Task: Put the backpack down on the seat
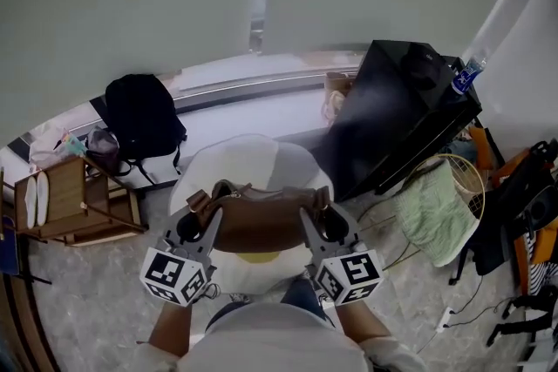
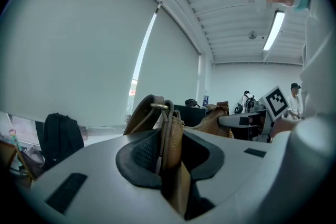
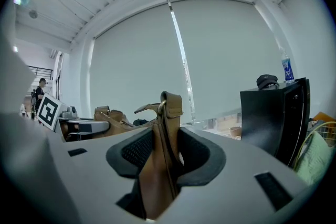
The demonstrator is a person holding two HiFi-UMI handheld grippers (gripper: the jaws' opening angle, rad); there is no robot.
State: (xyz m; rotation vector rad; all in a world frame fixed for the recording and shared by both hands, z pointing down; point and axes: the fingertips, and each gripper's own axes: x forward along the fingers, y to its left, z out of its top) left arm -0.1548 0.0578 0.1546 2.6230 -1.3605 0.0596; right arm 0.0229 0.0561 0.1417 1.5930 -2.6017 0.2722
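Left tool (image 2: 168, 139) and right tool (image 3: 164, 147) each pinch a strap of the backpack (image 1: 259, 226) over the seat (image 1: 253, 159); strap slippage risks tipping.

White seat (image 1: 253, 154): far half of its top lay bare, while the near half was overhung by the brown backpack (image 1: 257, 220). To the seat's left was an open strip of floor, bounded by a wooden rack (image 1: 74, 198) and a black backpack (image 1: 141, 116) propped near the window ledge (image 1: 253, 83). A pale band of floor ran free behind the seat up to that ledge. The right side was tight: a black cabinet (image 1: 397, 113) stood just beside the seat, contact not discernible, with a bottle (image 1: 467, 74) on its far top corner. Beyond it were a green cloth (image 1: 432, 212) draped over a wire basket (image 1: 471, 174), cables (image 1: 462, 309) strung across the floor, and dark and orange gear crowding the far right.
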